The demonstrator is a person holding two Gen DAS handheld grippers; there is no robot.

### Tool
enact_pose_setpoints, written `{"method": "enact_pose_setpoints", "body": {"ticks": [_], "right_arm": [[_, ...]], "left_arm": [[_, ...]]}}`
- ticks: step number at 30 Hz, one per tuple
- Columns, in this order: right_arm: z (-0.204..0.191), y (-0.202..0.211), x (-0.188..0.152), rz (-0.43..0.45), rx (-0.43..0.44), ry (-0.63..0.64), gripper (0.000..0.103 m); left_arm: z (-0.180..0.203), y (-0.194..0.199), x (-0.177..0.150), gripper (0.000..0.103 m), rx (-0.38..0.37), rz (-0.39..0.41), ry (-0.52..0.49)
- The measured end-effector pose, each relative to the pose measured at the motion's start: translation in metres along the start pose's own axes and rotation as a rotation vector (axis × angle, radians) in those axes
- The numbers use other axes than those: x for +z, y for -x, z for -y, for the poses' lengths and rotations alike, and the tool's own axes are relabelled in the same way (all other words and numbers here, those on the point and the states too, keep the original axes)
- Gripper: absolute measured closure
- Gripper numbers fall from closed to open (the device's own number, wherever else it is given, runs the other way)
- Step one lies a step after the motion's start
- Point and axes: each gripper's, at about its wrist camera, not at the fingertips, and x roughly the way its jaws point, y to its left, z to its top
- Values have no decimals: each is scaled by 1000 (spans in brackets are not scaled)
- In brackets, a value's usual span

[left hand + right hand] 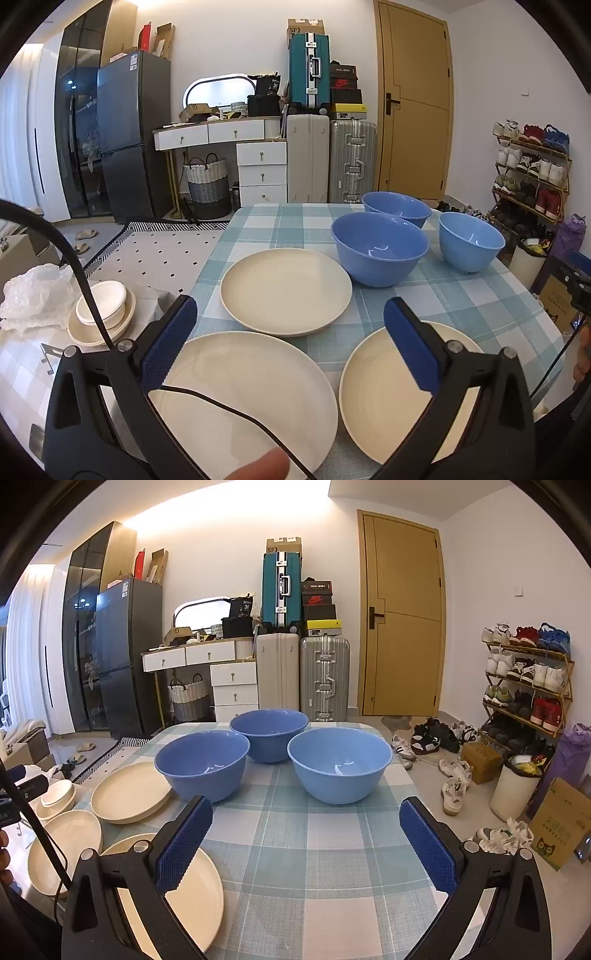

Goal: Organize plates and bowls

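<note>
Straight ahead of my left gripper (290,345), between twelve and one o'clock, sit the three cream plates I judge I should deal with first. Its fingers stand wide apart and hold nothing. The far plate (286,291) lies at twelve o'clock, just beyond the fingertips; the near-left plate (251,398) spreads under the left finger toward seven o'clock, and the near-right plate (391,398) sits under the right finger at about five. None of the three overlaps another; narrow strips of the checked tablecloth (443,295) show between them.

From my right gripper (306,843), also spread open and empty, the three blue bowls lie dead ahead: the left bowl (203,764) at eleven o'clock, the back bowl (269,733) at twelve and touching or nearly touching the other two, and the right bowl (340,768) at one. All stand upright, mouths up. The plates fall off to this gripper's nine and eight o'clock.

So I judge the split is plain: the left hand is nearer the plates, the right nearer the bowls. Plates are round, so no long axis matters; what counts is the rim, and the near-right plate's rim looks easiest to pinch for stacking. A black cable (236,410) trails across the near-left plate and could snag.
</note>
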Motion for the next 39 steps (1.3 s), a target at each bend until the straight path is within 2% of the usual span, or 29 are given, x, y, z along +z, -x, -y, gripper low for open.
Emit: {"method": "enact_pose_setpoints", "body": {"ticks": [26,39], "right_arm": [[-1,5,1,5,-7,6,0],[0,5,0,8,-8,9,0]], "left_arm": [[2,1,0,2,4,-9,7],[-9,-5,-3,2,11,-22,20]]}}
